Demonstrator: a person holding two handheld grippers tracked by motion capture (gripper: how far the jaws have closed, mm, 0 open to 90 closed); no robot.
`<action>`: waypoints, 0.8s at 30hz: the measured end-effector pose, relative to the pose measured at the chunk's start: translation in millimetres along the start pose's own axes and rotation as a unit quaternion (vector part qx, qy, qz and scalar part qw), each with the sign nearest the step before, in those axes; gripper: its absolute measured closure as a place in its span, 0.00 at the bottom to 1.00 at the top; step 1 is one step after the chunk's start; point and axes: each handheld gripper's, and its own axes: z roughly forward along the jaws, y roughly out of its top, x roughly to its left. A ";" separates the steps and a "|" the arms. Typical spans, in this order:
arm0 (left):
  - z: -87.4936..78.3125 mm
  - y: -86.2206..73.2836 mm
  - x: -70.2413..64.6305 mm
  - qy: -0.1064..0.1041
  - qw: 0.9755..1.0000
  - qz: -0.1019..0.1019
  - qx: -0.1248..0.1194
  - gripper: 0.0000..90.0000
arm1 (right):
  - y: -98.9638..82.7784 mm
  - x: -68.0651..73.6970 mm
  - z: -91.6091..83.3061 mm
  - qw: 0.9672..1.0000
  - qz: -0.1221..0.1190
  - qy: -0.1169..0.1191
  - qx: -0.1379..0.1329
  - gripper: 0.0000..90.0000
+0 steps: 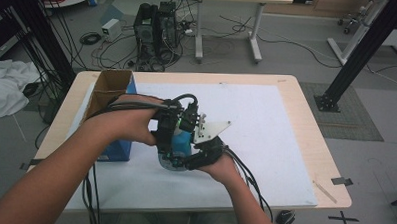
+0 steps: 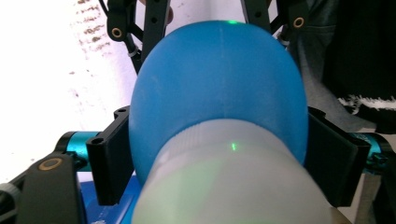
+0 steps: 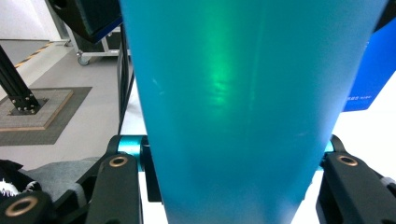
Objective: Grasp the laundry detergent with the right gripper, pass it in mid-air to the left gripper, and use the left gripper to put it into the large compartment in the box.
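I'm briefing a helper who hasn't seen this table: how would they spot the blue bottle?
Start at the white mat on the table, beside the cardboard box. Both grippers meet there on the blue bottle. Unlike the square box, it is rounded, with a pale cap end.

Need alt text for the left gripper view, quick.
A blue bottle with a whitish cap sits between the left gripper and its two black jaws, close on both sides. Beyond it, the right gripper reaches the bottle's far end over the white table.
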 end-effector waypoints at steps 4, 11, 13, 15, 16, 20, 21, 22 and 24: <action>-0.2 1.0 -0.4 -0.003 1.000 0.001 0.001 0.26 | -0.4 5.7 -2.0 0.999 0.032 0.012 0.017 0.51; -0.2 2.3 -1.4 -0.004 1.000 0.000 0.003 0.27 | 0.5 0.8 -0.8 1.000 -0.003 0.002 -0.004 0.51; -0.2 2.2 -1.4 -0.006 1.000 -0.001 0.006 0.32 | 0.3 0.1 -1.1 1.000 -0.009 -0.002 0.000 0.51; -0.3 2.1 -1.2 -0.006 1.000 -0.004 0.009 0.32 | 0.4 1.8 -2.1 1.000 0.000 0.011 0.001 0.51; -0.2 2.1 -1.0 -0.006 1.000 -0.005 0.008 0.32 | 0.5 2.3 -2.4 1.000 0.004 0.013 0.002 0.51; -1.6 2.2 -0.5 -0.007 1.000 -0.006 0.007 0.36 | 0.5 2.0 -1.0 1.000 -0.001 0.004 -0.004 0.51; -1.8 2.2 -0.3 -0.008 1.000 -0.007 0.006 0.36 | 0.5 1.8 -0.8 1.000 -0.003 0.001 -0.005 0.51; -1.3 2.1 -0.2 -0.011 1.000 -0.011 0.006 0.36 | 0.4 1.4 -0.6 1.000 -0.006 0.001 -0.006 0.51; -0.7 2.3 -0.2 -0.008 1.000 -0.014 0.008 0.37 | 0.3 3.3 -1.2 1.000 0.005 0.006 0.001 0.51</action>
